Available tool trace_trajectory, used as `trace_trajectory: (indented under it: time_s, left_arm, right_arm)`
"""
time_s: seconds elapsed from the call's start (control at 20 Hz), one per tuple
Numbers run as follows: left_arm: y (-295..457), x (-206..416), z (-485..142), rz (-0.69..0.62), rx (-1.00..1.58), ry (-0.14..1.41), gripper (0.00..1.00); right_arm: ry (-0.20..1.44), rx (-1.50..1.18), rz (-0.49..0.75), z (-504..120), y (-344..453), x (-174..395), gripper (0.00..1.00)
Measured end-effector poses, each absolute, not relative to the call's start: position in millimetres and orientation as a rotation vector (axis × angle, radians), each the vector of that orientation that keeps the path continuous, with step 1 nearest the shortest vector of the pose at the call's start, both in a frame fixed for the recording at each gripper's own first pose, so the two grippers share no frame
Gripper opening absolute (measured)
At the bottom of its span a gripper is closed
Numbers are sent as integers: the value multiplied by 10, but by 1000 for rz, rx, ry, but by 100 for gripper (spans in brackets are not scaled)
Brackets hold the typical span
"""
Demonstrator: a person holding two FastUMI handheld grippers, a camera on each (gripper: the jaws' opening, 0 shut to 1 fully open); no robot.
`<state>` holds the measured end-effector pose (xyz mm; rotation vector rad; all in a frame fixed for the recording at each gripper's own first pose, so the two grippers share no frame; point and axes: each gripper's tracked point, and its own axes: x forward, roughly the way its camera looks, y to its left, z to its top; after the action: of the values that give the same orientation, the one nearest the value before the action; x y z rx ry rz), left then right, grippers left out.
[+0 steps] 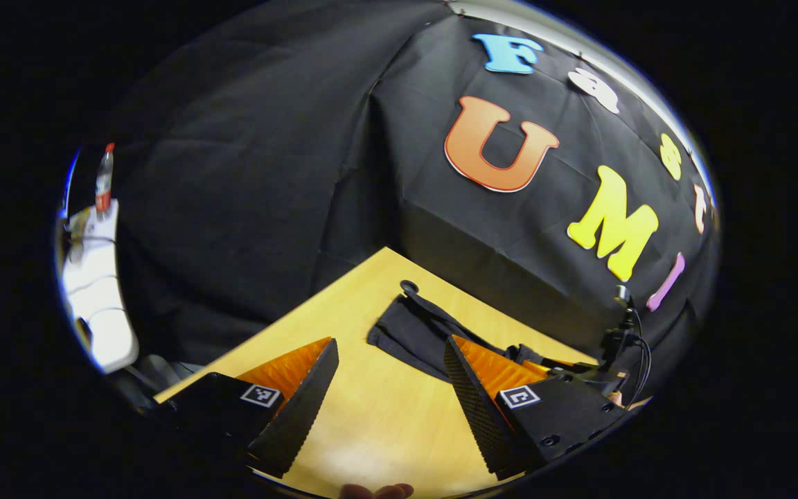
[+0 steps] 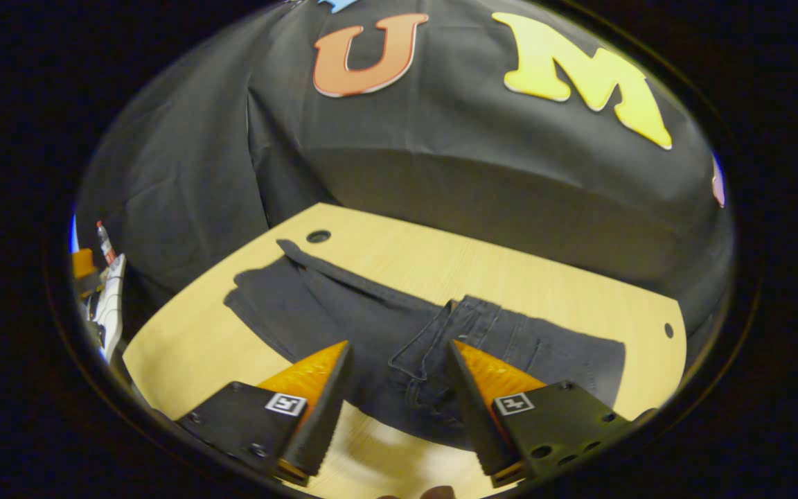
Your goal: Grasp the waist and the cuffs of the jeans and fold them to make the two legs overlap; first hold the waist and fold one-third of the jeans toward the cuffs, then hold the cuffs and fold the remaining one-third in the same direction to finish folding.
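Dark jeans (image 2: 343, 312) lie flat across the wooden table (image 2: 184, 346) in the right gripper view, one narrow end toward the left and a pocket and seams near the middle. My right gripper (image 2: 399, 346) hovers open just above that pocket area, its fingers apart and holding nothing. In the left gripper view, one end of the jeans (image 1: 406, 333) lies ahead on the table (image 1: 371, 416). My left gripper (image 1: 391, 343) stands open over bare wood short of the cloth. The right finger hides part of the jeans.
The table has round cable holes (image 2: 318, 236) (image 2: 668, 330) near its far edge. Black cloth walls close in behind it. A white stand with a bottle (image 1: 104, 181) sits off to the left. A black device with cables (image 1: 621, 339) shows at the right of the left gripper view.
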<state>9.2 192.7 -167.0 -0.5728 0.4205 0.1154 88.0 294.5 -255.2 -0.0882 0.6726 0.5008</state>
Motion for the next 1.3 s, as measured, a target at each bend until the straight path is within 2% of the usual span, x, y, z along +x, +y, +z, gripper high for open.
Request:
trace_trajectory:
  time_s: [0.05, 0.15, 0.2, 0.25, 0.3, 0.35, 0.55, 0.75, 0.85, 0.9, 0.95, 1.05, 1.15, 1.2, 1.3]
  left_arm:
    - [1881, 215, -1777, 81, -653, 420, 99]
    - [1888, 448, -2128, 66, -797, 458, 99]
    - [1877, 577, -2316, 70, -885, 481, 99]
    - [1841, 679, -2468, 82, -978, 503, 99]
    - [1837, 776, -2617, 98, -1068, 526, 98]
    - [1834, 864, -2756, 121, -1142, 544, 99]
    - [1764, 1129, -2964, 176, -1353, 559, 98]
    - [1763, 1451, -3005, 206, -1420, 548, 98]
    - [1740, 1596, -3035, 214, -1421, 549, 100]
    - [1741, 1652, -3029, 216, -1418, 545, 98]
    - [1733, 1707, -3029, 211, -1413, 537, 98]
    - [1731, 1767, -3126, 260, -1429, 552, 100]
    - [1737, 1816, -3193, 288, -1480, 546, 65]
    - [1734, 1837, -3225, 299, -1492, 544, 64]
    - [1690, 1876, -3273, 291, -1478, 548, 36]
  right_arm:
    - [664, -60, 496, -2367, 2856, 820, 88]
    - [648, -3, 496, -1948, 2667, 649, 98]
    - [638, 1, 488, -1780, 2538, 578, 94]
    - [630, 2, 481, -1649, 2411, 511, 98]
    - [624, 4, 470, -1551, 2284, 444, 94]
    - [624, 0, 455, -1482, 2150, 403, 100]
    - [603, -10, 352, -1335, 1635, 352, 98]
    - [611, 14, 282, -1341, 1363, 326, 100]
    - [614, 28, 260, -1350, 1278, 321, 94]
    - [615, 32, 250, -1358, 1238, 308, 94]
    - [617, 36, 244, -1362, 1202, 289, 99]
    - [628, 41, 230, -1406, 1127, 250, 100]
    - [635, 51, 207, -1431, 1034, 215, 99]
    - [636, 58, 194, -1435, 972, 200, 94]
    - [636, 69, 166, -1433, 836, 145, 100]
